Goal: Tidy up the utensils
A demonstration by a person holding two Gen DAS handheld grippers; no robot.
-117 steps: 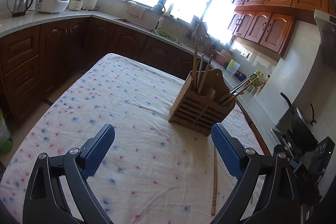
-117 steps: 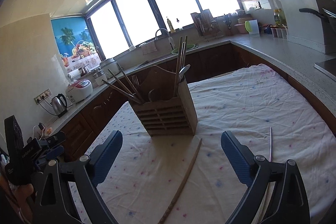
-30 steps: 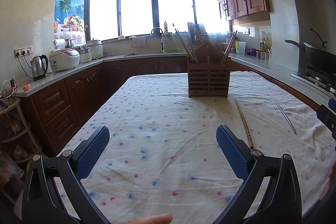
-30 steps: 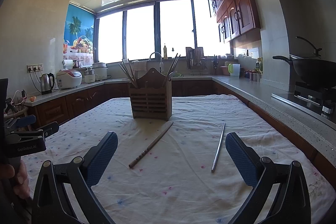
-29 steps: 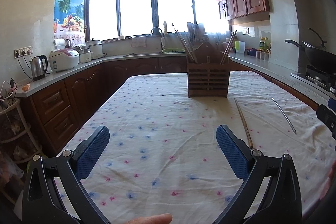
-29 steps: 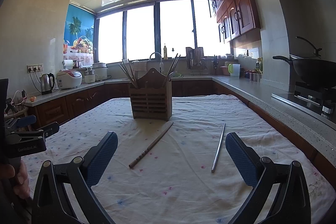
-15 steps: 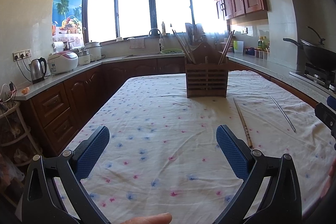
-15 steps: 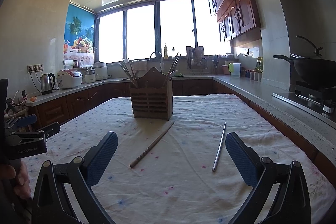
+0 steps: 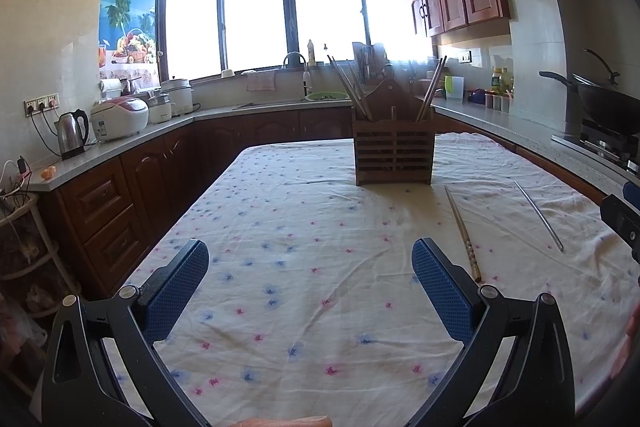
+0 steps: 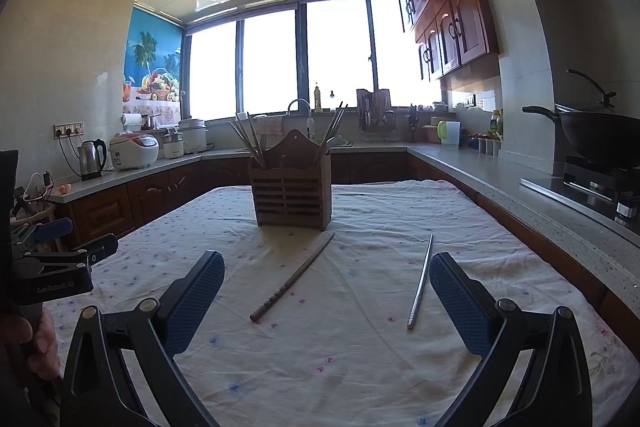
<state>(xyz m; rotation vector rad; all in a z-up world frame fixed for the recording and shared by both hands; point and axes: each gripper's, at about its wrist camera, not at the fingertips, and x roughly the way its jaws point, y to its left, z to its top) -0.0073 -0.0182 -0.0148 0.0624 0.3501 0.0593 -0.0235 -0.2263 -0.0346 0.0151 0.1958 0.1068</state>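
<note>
both views pulled back from holder (image 9: pixel 393 155); left gripper (image 9: pixel 310 285), right gripper (image 10: pixel 326 291) fingers spread, empty; holder contents unclear

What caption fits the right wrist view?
Open right claw facing wooden chopstick, metal chopstick and utensil holder.

Wooden slatted holder (image 10: pixel 291 197) upright, frame center, chopsticks fanned in both end compartments. 1 wooden chopstick (image 10: pixel 294 275) flat on the cloth below it, 1 metal chopstick (image 10: pixel 420 281) lower right, well apart.

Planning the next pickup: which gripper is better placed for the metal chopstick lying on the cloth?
Right. The metal chopstick lies just inside the open right gripper; the left gripper sits farther off.
</note>
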